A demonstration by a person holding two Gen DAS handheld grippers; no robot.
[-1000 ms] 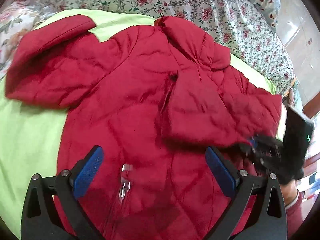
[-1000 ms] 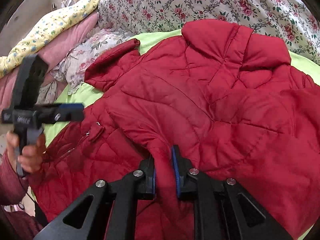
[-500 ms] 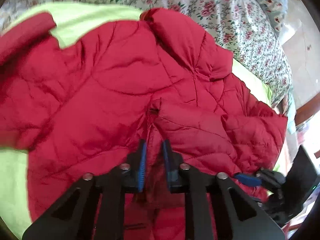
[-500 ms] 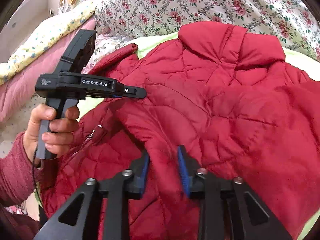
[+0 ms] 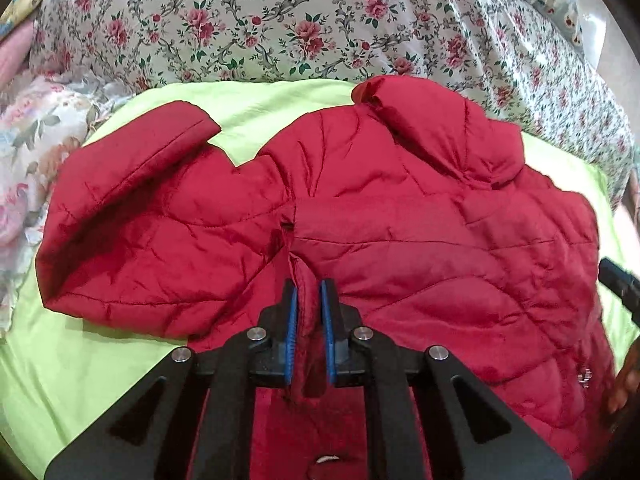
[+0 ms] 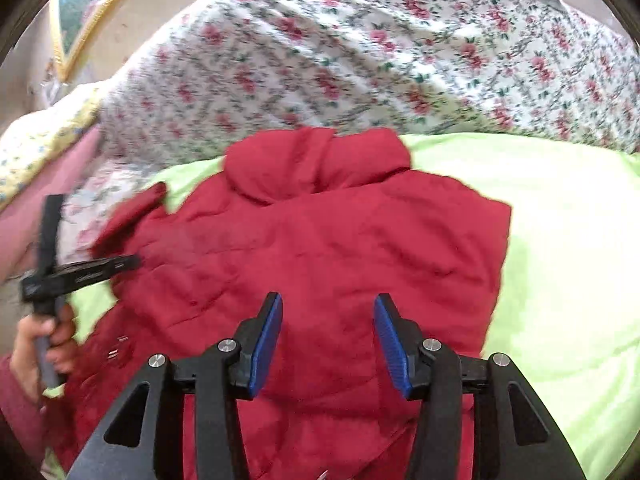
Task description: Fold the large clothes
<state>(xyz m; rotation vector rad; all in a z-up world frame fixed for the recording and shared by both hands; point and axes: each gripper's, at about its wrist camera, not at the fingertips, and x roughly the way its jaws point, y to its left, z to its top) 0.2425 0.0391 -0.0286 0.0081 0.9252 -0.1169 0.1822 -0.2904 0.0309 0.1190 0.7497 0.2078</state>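
A red quilted jacket [image 5: 420,240] lies on a lime green sheet [image 5: 80,360], collar toward the far side. Its right sleeve is folded across the body; its left sleeve [image 5: 132,184] spreads out to the left. My left gripper [image 5: 307,300] is shut on a ridge of jacket fabric near the middle of the body. In the right wrist view the jacket [image 6: 340,248] fills the centre. My right gripper [image 6: 327,320] is open and empty above the jacket's lower part. The left gripper [image 6: 80,276] shows at the left edge there, in a hand.
A floral quilt [image 5: 320,20] is piled along the far side of the bed. More floral bedding [image 5: 28,152] lies to the left. A framed picture [image 6: 84,12] hangs on the wall at upper left. Green sheet [image 6: 568,260] lies bare to the jacket's right.
My left gripper closed on the jacket fabric and keeps hold of it. My right gripper opened, let go of the folded sleeve and drew back.
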